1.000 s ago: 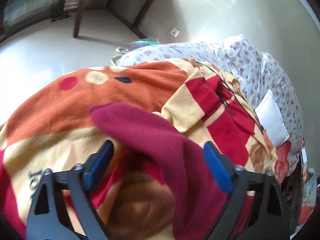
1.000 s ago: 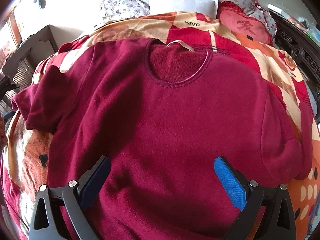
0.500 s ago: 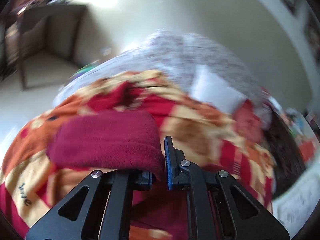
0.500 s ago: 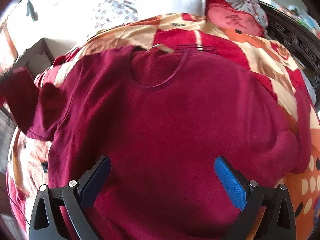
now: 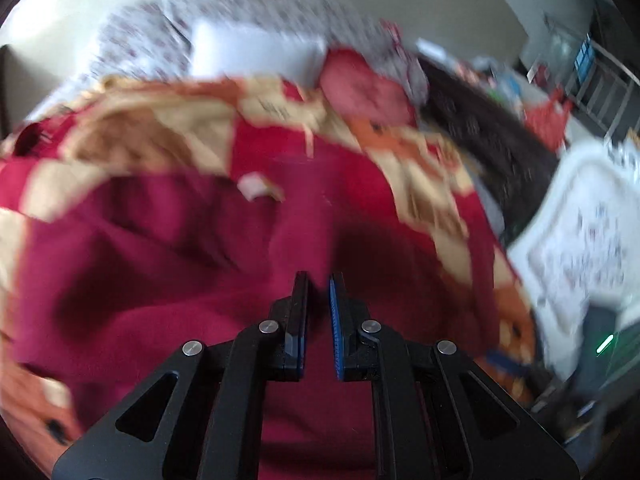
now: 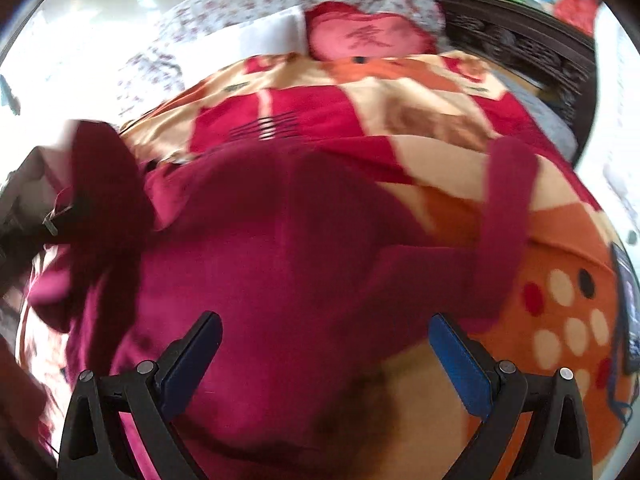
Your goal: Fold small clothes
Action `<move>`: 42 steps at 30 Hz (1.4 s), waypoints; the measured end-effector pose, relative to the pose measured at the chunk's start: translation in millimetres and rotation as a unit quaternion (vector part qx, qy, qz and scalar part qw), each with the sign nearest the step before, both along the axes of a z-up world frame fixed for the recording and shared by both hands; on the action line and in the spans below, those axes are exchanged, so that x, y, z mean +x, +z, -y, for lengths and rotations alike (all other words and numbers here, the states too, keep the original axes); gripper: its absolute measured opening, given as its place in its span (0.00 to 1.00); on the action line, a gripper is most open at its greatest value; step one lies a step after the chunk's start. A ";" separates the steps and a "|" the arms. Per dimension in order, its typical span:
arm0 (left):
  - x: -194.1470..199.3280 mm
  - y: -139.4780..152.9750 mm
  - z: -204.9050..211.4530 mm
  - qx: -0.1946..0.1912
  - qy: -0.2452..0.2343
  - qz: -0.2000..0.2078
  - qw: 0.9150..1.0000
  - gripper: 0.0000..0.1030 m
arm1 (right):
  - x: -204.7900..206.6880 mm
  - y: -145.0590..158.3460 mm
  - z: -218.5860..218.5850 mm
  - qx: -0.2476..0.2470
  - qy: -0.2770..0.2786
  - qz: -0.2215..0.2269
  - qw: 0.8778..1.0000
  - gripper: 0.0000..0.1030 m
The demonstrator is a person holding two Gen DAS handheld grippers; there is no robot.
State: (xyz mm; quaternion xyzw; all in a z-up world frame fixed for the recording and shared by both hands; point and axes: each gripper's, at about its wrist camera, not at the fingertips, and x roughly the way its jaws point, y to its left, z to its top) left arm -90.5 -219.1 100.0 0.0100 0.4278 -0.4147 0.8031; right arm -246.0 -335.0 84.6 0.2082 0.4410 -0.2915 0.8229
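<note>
A dark red long-sleeved top [image 6: 280, 248] lies on a bed covered by an orange, red and cream blanket [image 6: 440, 92]. My left gripper [image 5: 319, 280] is shut on a fold of the top's left sleeve [image 5: 224, 264] and holds it over the body of the top. In the right wrist view that lifted sleeve [image 6: 104, 176] hangs at the left. My right gripper [image 6: 324, 332] is open and empty just above the top's lower part. The other sleeve [image 6: 508, 200] lies out to the right. Both views are blurred.
A white pillow [image 6: 264, 36], a red cushion [image 6: 368, 36] and a floral quilt [image 6: 224, 12] lie at the head of the bed. A dark carved bed frame [image 6: 520, 52] runs along the right side. White floral fabric [image 5: 580, 232] lies at the right.
My left gripper closed on the sleeve, lifted it and swung right over the top. My right gripper stayed open and shifted toward the top's right side.
</note>
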 end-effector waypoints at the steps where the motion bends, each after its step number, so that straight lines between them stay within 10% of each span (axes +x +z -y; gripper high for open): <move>1: -2.5 -8.4 7.4 0.008 -0.009 -0.003 1.000 0.09 | -4.7 0.2 5.5 -0.001 -0.006 -0.001 1.000 1.00; 7: -22.1 -21.4 7.8 0.027 -0.070 -0.009 0.997 0.34 | -24.7 3.7 29.6 -0.002 -0.044 0.004 0.999 1.00; 13: -12.6 16.5 -64.2 0.000 -0.019 0.041 0.999 0.65 | -12.0 10.6 20.9 0.010 -0.015 0.033 0.999 1.00; 21: 50.8 -9.5 -150.5 0.061 0.131 0.029 0.989 0.66 | 56.1 4.8 3.0 -0.042 0.086 0.027 0.995 0.84; 28: 56.5 -22.9 -184.4 0.058 0.177 -0.003 0.982 0.66 | 92.0 -20.7 -0.2 -0.079 0.134 -0.020 0.988 0.37; 30: 55.3 -19.0 -183.4 0.056 0.176 0.002 0.983 0.66 | 85.6 -13.8 0.5 -0.075 0.147 -0.004 0.986 0.04; 36: 50.7 -4.5 -161.9 0.049 0.155 0.034 0.986 0.66 | 55.3 25.1 11.5 -0.114 0.108 0.040 0.987 0.04; 42: 58.9 -28.7 -131.6 0.097 0.143 0.026 0.985 0.66 | 62.0 -10.5 38.5 -0.068 0.068 -0.021 0.995 0.04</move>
